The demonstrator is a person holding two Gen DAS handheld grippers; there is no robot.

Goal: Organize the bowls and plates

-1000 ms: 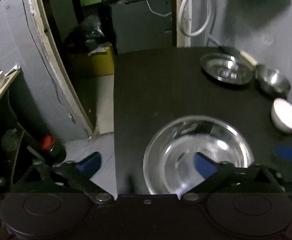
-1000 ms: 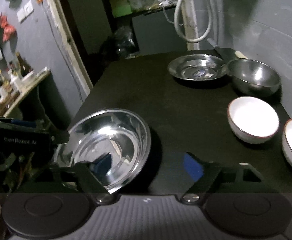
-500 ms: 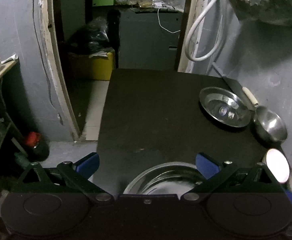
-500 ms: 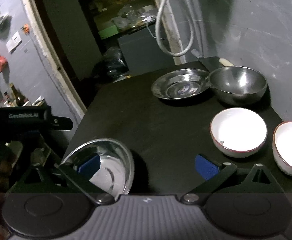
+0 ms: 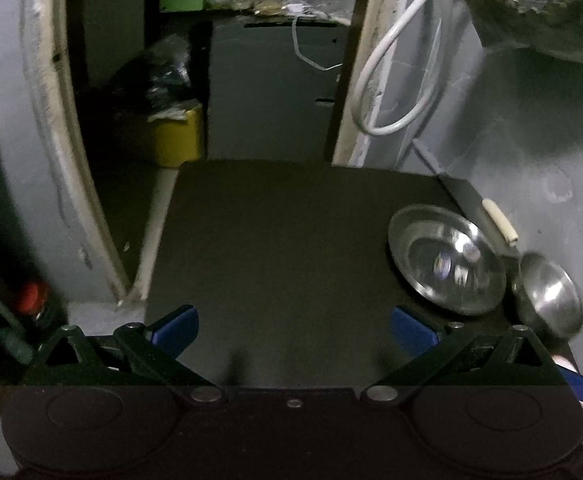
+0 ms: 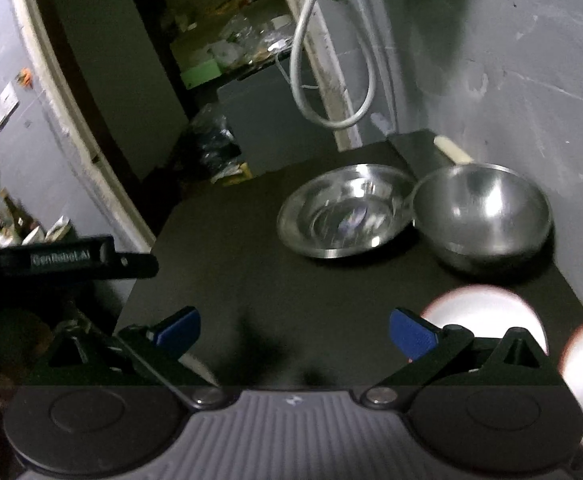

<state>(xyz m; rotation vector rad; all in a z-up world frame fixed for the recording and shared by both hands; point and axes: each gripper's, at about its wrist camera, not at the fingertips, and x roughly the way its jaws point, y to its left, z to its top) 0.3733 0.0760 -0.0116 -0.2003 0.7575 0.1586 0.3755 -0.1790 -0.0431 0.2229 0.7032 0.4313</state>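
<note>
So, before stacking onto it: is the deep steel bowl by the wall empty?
Empty. The deep steel bowl sits upright, its shiny inside bare in the right wrist view.

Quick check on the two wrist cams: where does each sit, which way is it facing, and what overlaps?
Left wrist: on the left gripper, angled down across the black table; its open blue-padded fingers show, nothing between them.
Right wrist: on the right gripper, angled down toward the table's right side and two white bowls; open fingers show, plus the left gripper's body at left.
Shared: steel plate, steel bowl, white hose.
</note>
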